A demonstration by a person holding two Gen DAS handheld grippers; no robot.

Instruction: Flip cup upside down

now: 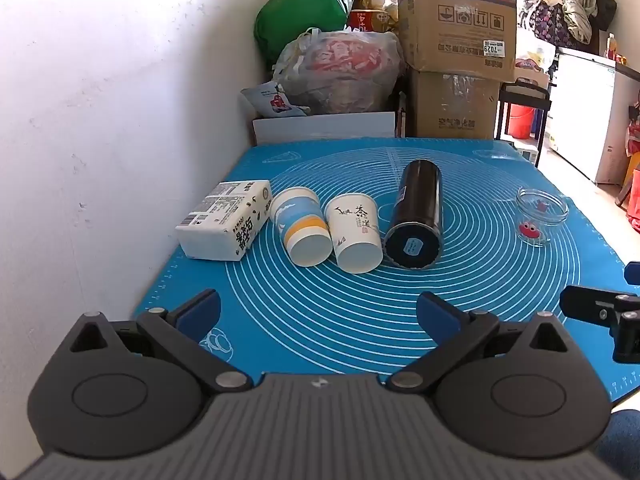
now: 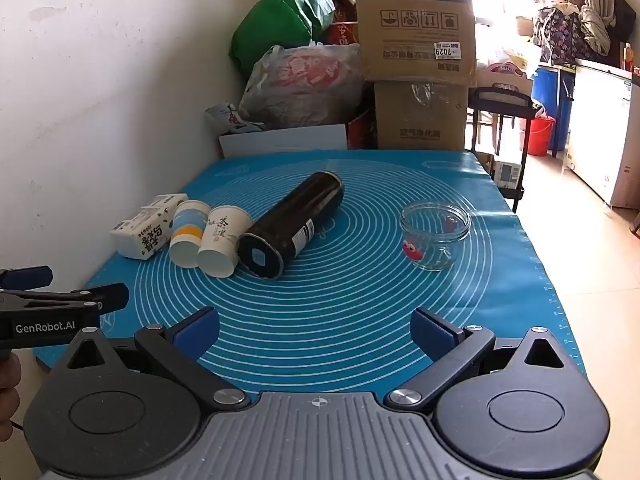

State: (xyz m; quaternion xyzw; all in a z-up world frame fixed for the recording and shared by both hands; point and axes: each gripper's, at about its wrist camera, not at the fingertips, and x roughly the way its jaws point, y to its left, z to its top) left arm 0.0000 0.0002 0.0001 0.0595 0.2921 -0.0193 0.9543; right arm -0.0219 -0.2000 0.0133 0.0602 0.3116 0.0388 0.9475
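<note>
Left gripper [image 1: 318, 314] hovers low over the near edge of the blue mat [image 1: 500, 280], jaws spread wide with nothing between them. Right gripper [image 2: 314, 330] likewise low over the near edge of the mat, jaws released and wide apart, holding nothing. Each gripper shows at the edge of the other's view, so the 2 sit side by side, apart. The mat covers the counter and carries everything. 2 paper cups lie on their sides in the mat's left half, bottoms facing the cameras: a blue-and-orange striped cup [image 1: 301, 227] and a white cup with black calligraphy [image 1: 357, 233], side by side and touching or nearly so. Left of the striped cup, just beside it, lies a white tissue pack [image 1: 224, 220] close to the white wall [image 1: 100, 120]. Right of the calligraphy cup, just beside it, lies a black cylindrical flask [image 1: 418, 216] on its side, base toward the cameras. Well apart to the right stands a short clear glass jar [image 2: 435, 236], upright, mouth open upward, with a red cartoon sticker on its side. Both grippers are well apart from the cups. Behind the counter: stacked cardboard boxes [image 1: 456, 20], a green bag [image 1: 300, 16] and a plastic bag [image 1: 340, 72].
</note>
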